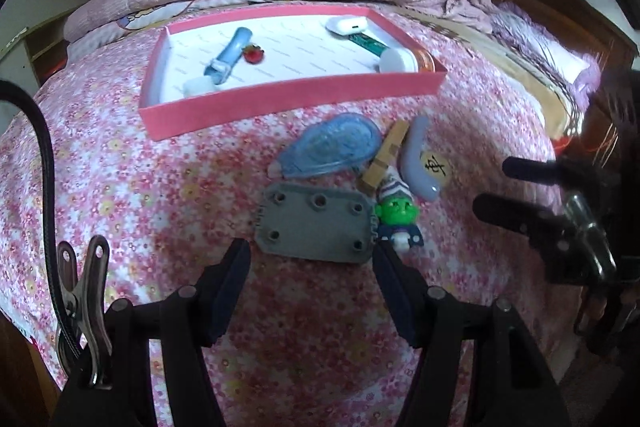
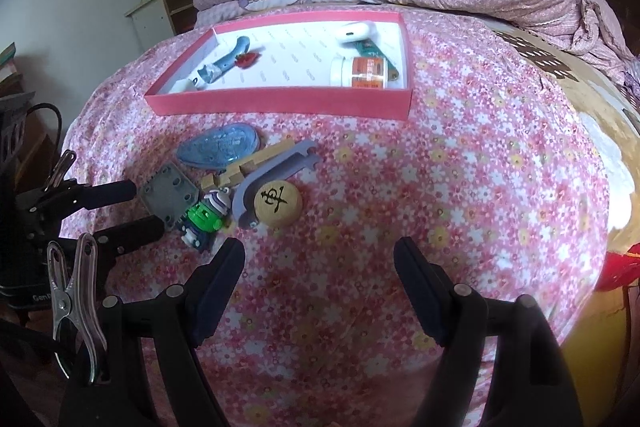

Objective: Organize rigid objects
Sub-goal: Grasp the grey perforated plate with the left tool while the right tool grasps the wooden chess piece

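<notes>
- Six loose items lie bunched on the bed just ahead of the left hand-held gripper, probably waiting to go into the box.
- Its jaws gape empty, flanking the near edge of the grey plate, likely the next pick.
- Right hand-held gripper hangs wide, holding nothing, the wooden chess piece just beyond.
- Farther ahead, the pink box already holds sorted pieces.

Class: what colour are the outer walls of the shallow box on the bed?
Pink box, white inside; the right wrist view shows it best.
</notes>
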A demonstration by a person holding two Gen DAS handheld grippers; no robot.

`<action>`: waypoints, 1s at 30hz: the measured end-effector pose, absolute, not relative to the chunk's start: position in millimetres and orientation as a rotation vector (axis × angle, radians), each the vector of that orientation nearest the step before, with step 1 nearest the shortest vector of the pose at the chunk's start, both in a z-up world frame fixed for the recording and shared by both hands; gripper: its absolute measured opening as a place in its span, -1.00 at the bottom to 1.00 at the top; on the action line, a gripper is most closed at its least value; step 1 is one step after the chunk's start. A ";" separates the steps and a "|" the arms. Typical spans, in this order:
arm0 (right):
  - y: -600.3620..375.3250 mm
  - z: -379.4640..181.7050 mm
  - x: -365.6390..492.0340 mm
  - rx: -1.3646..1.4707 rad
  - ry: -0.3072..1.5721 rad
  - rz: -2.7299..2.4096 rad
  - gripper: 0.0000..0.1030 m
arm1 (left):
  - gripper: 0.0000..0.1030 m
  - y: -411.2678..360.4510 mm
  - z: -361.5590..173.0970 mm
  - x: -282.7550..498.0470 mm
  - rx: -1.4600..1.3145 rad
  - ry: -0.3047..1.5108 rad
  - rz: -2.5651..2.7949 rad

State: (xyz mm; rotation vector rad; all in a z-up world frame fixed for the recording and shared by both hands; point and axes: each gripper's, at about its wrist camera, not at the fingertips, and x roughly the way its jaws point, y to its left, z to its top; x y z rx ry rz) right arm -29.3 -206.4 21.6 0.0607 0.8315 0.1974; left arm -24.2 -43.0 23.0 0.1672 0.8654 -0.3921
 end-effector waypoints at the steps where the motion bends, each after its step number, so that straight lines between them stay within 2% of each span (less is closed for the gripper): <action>1: -205.8 20.8 -29.5 0.059 0.832 0.197 0.53 | 0.30 -44.2 21.3 -23.1 0.170 0.871 -0.392; 22: -198.3 5.3 -28.9 -0.007 0.844 0.185 0.53 | 0.32 -59.5 19.2 -12.6 0.248 0.854 -0.393; 30: -198.9 4.4 -29.8 -0.002 0.837 0.192 0.55 | 0.49 -65.8 16.5 4.1 0.243 0.846 -0.376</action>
